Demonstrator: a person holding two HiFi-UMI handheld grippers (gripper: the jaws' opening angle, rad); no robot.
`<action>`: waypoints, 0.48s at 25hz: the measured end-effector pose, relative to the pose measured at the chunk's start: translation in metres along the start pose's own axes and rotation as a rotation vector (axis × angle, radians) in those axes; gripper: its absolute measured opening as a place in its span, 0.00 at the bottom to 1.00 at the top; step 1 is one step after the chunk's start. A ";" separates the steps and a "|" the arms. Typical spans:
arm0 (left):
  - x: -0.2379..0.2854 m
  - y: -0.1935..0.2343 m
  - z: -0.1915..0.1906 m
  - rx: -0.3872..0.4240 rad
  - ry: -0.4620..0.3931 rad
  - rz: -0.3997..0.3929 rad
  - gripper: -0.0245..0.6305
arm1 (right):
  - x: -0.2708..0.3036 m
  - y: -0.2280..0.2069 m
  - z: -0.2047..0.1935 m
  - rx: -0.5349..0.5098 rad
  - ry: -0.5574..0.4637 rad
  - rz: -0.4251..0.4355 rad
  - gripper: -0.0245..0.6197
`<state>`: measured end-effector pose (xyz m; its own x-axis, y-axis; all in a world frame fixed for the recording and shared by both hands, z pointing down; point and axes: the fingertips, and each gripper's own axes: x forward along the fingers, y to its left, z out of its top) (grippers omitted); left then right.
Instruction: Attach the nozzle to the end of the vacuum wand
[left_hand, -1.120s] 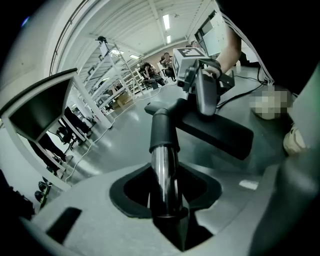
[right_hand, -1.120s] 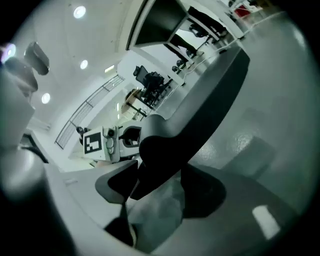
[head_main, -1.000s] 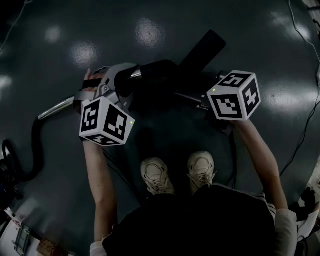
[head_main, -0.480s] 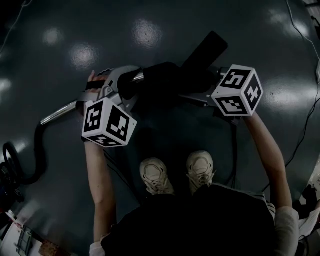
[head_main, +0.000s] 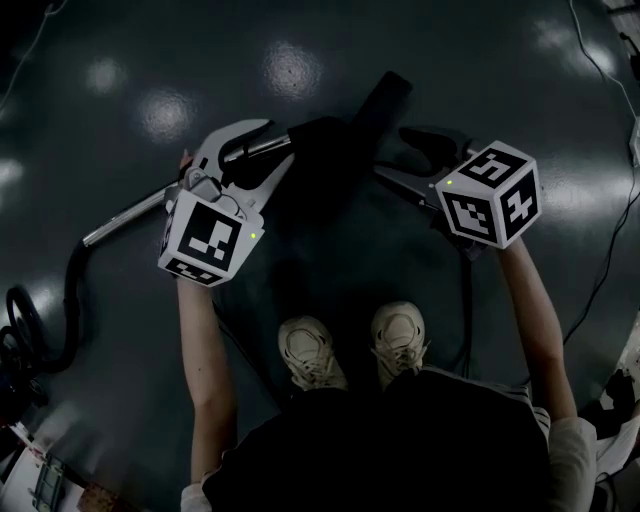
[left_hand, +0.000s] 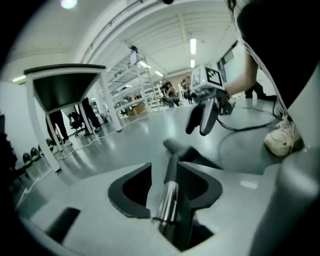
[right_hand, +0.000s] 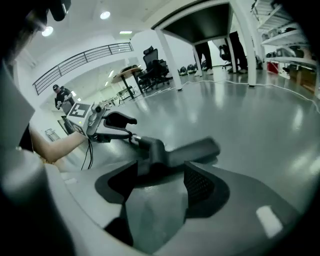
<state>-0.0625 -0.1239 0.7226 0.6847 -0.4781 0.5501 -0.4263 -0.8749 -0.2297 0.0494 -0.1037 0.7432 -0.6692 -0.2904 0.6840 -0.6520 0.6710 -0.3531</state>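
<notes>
At left gripper (left_hand: 164, 169): partly open, just opened further. Chrome vacuum wand (left_hand: 168, 197) between the jaws, against right pad, clear of left pad, not clamped. In head view, slanting from 8 o'clock, at black hose (head_main: 70, 290), toward 2 o'clock. Black nozzle (head_main: 388, 98) at wand's far end; whether locked on, cannot tell. At right gripper (right_hand: 161, 170): wide open, just spread further, gripping nothing, with nozzle at 12 o'clock just past the pads.

On the floor (head_main: 500, 80), the vacuum wand (head_main: 125, 218) lies left of the nozzle (head_main: 385, 100), beyond the shoes (head_main: 312, 355).
</notes>
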 end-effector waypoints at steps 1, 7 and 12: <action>-0.003 0.004 0.010 -0.047 -0.061 0.019 0.28 | -0.008 -0.003 0.006 0.018 -0.035 -0.023 0.47; -0.034 0.041 0.057 -0.463 -0.488 0.198 0.04 | -0.037 -0.020 0.052 0.038 -0.286 -0.245 0.05; -0.053 0.052 0.066 -0.701 -0.702 0.279 0.04 | -0.035 -0.010 0.081 0.147 -0.431 -0.220 0.05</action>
<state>-0.0818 -0.1489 0.6290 0.6034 -0.7917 -0.0957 -0.7182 -0.5916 0.3662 0.0506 -0.1549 0.6710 -0.5767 -0.6900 0.4373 -0.8164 0.4683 -0.3377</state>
